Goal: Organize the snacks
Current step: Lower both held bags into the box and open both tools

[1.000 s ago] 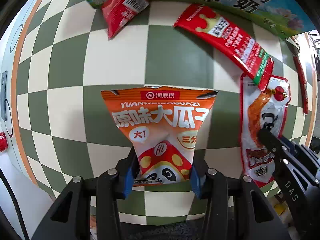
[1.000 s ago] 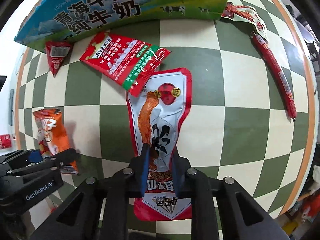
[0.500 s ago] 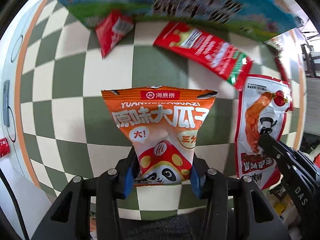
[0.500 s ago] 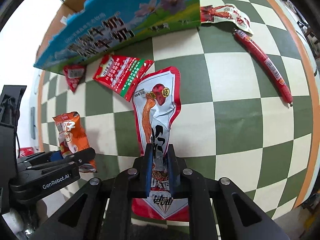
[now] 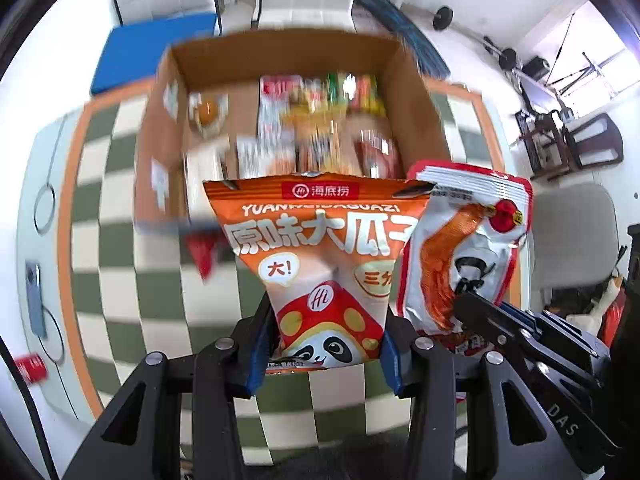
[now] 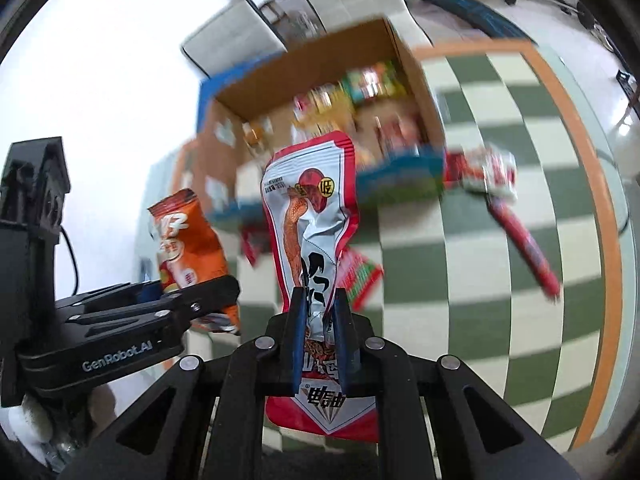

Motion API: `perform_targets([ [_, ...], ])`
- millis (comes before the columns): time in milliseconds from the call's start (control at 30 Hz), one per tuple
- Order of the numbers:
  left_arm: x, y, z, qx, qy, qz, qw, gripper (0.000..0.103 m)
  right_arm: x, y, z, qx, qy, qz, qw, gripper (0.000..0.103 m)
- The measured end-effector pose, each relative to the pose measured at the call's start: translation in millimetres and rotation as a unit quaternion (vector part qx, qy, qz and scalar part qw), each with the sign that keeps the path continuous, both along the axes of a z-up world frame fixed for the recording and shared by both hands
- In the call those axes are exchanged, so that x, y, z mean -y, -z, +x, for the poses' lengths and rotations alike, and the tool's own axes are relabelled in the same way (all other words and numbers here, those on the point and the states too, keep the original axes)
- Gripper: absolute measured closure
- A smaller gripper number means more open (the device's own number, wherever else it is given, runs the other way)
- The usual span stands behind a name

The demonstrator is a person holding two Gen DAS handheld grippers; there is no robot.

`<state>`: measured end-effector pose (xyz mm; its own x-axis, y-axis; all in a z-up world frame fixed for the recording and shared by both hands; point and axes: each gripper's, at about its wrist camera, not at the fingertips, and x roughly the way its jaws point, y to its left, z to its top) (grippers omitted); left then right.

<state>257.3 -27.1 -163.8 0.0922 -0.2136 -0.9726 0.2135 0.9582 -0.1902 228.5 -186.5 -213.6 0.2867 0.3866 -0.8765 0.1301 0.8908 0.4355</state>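
Snack packets now ride lifted off the checked bench: left tongs [image 5: 324, 344] pinch the orange sunflower-seed bag [image 5: 320, 264], right tongs [image 6: 318, 330] pinch the red-and-white pouch [image 6: 310, 216]. Open cardboard box [image 5: 404, 80], upper centre, has come into view; drop-in likely next.

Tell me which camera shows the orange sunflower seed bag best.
Left wrist: the orange sunflower seed bag faces the lens, pinched in the left gripper. Right wrist shows only an angled, partly hidden side.
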Motion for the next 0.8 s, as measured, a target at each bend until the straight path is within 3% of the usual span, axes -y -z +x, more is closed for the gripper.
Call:
perform_targets([
  [100, 5.0, -1.6, 42.3, 0.017, -0.009, 0.014, 0.9997, 0.060, 7.8, -14.9, 32.2, 0.025, 0.007, -0.003, 1.000, 0.089],
  [233, 5.0, 8.3, 103.4, 0.025, -0.021, 0.039, 0.9987, 0.060, 17.9, -13.2, 86.8, 0.041, 0.018, -0.032, 0.998, 0.089],
  [500, -0.9, 45.0, 191.6, -0.004, -0.040, 0.075, 0.9964, 0.061, 33.1, 33.9, 207.2, 0.018, 0.027, -0.103, 0.994, 0.089],
  [700, -6.6, 69.0, 231.9, -0.020, -0.058, 0.100, 0.9931, 0.059, 23.9, 64.2, 257.7, -0.005, 0.013, -0.123, 0.992, 0.089],
  [800, -7.0, 80.6, 245.8, -0.045, -0.052, 0.090, 0.9936, 0.057, 22.4, 73.9, 273.0, -0.029, 0.011, -0.119, 0.992, 0.088],
])
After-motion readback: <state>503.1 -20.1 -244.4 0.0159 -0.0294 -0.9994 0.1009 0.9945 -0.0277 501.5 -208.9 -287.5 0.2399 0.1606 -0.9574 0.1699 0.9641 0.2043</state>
